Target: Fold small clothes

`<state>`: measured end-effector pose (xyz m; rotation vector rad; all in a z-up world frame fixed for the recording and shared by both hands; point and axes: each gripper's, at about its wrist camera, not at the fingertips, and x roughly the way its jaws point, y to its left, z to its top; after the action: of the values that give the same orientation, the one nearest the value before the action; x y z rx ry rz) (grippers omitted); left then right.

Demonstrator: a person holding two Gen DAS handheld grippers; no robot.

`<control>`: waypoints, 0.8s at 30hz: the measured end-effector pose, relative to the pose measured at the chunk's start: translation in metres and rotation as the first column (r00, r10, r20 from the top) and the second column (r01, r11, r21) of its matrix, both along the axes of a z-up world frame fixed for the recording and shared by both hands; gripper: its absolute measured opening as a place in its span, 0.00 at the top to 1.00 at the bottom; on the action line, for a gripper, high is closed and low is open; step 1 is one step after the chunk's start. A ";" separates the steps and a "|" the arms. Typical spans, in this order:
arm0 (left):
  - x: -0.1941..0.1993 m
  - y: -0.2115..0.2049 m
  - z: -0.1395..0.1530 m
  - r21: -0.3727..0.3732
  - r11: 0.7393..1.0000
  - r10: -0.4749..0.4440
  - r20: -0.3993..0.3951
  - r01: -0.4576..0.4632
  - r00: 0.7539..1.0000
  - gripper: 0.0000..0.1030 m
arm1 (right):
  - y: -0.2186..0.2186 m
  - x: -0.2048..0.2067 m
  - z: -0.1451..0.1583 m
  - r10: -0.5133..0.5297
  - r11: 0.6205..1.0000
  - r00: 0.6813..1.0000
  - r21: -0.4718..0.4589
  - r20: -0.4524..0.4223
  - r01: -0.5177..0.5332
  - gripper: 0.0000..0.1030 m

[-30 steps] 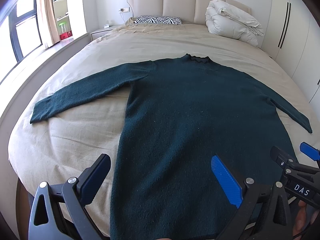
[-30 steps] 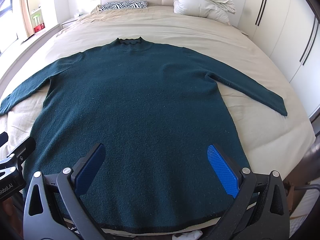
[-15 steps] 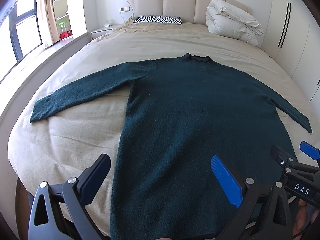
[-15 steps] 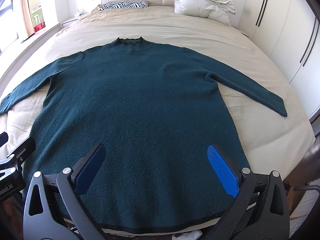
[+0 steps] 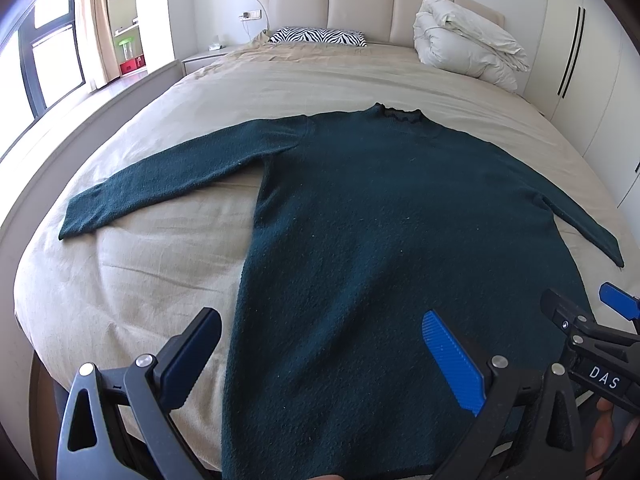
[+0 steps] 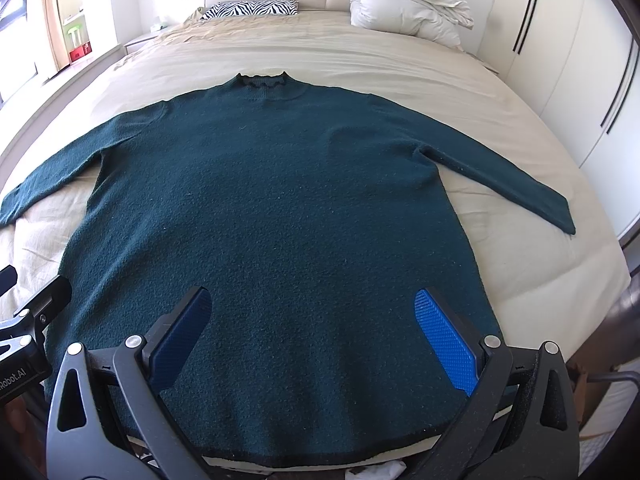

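A dark green sweater (image 5: 380,240) lies flat and face up on the beige bed (image 5: 120,280), collar far, hem near, both sleeves spread out sideways. It also shows in the right wrist view (image 6: 272,208). My left gripper (image 5: 320,344) is open and empty above the hem's left part. My right gripper (image 6: 312,320) is open and empty above the hem's middle. The right gripper's tip shows at the edge of the left wrist view (image 5: 580,320).
A zebra-print pillow (image 5: 318,36) and a folded white duvet (image 5: 468,44) lie at the headboard. White wardrobe doors (image 6: 568,60) stand to the right. A window and ledge (image 5: 48,64) run along the left. The bed's near edge is just below the hem.
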<state>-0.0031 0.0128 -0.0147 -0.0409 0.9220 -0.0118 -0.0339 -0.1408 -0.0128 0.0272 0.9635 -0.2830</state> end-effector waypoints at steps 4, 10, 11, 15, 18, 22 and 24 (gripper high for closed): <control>0.000 0.001 -0.001 -0.001 1.000 0.002 -0.002 -0.002 1.000 0.00 | 0.000 0.000 -0.001 0.002 1.000 1.000 0.000 0.001 -0.002 0.00; 0.000 0.002 -0.002 -0.006 1.000 0.007 -0.008 -0.007 1.000 0.00 | 0.001 0.000 -0.003 0.000 1.000 1.000 0.002 -0.001 0.000 0.00; 0.000 0.003 -0.002 -0.008 1.000 0.008 -0.009 -0.008 1.000 0.00 | 0.001 0.001 -0.003 0.000 1.000 1.000 0.003 -0.002 0.000 0.00; 0.001 0.004 -0.003 -0.009 1.000 0.011 -0.014 -0.011 1.000 0.00 | 0.001 0.001 -0.004 0.002 1.000 1.000 0.003 -0.003 -0.002 0.00; 0.001 0.003 -0.003 -0.008 1.000 0.012 -0.016 -0.012 1.000 0.00 | 0.002 0.001 -0.004 0.002 1.000 1.000 0.003 -0.004 -0.002 0.00; 0.001 0.004 -0.005 -0.010 1.000 0.013 -0.019 -0.013 1.000 0.00 | 0.002 0.001 -0.005 0.003 1.000 1.000 0.004 -0.005 -0.003 0.00; 0.001 0.004 -0.006 -0.011 1.000 0.013 -0.020 -0.014 1.000 0.00 | 0.002 0.001 -0.006 0.003 1.000 1.000 0.006 -0.005 -0.003 0.00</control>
<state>-0.0020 0.0168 -0.0204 -0.0575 0.9419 -0.0039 -0.0327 -0.1389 -0.0184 0.0305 0.9696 -0.2774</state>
